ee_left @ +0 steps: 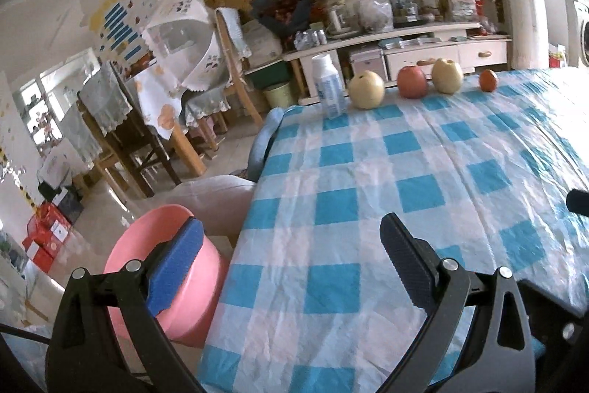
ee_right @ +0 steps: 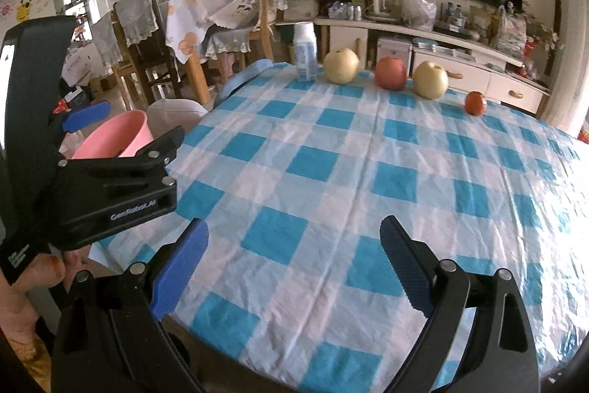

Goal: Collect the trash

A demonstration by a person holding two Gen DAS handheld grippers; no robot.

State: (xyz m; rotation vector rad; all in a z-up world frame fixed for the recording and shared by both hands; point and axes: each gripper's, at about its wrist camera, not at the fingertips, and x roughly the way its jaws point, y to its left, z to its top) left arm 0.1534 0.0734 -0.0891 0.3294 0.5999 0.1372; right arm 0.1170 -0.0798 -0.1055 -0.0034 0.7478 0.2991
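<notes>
Blue-padded right gripper (ee_right: 294,264) nearest, jaws spread wide, empty, above checkered tablecloth (ee_right: 331,172). Left gripper (ee_left: 291,253) likewise wide, empty, one finger overlapping pink bin (ee_left: 184,301), bin interior hidden. Hand (ee_right: 22,286) cut off at frame edge. Far edge: white bottle (ee_right: 305,50) upright, label unreadable, beside four fruits.

Bright daylight from right, glare on tablecloth (ee_right: 574,172); fisheye-bent edges, dark corners.

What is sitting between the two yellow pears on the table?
A red apple sits between the left pear and the right pear. Both wrist views show it.
</notes>
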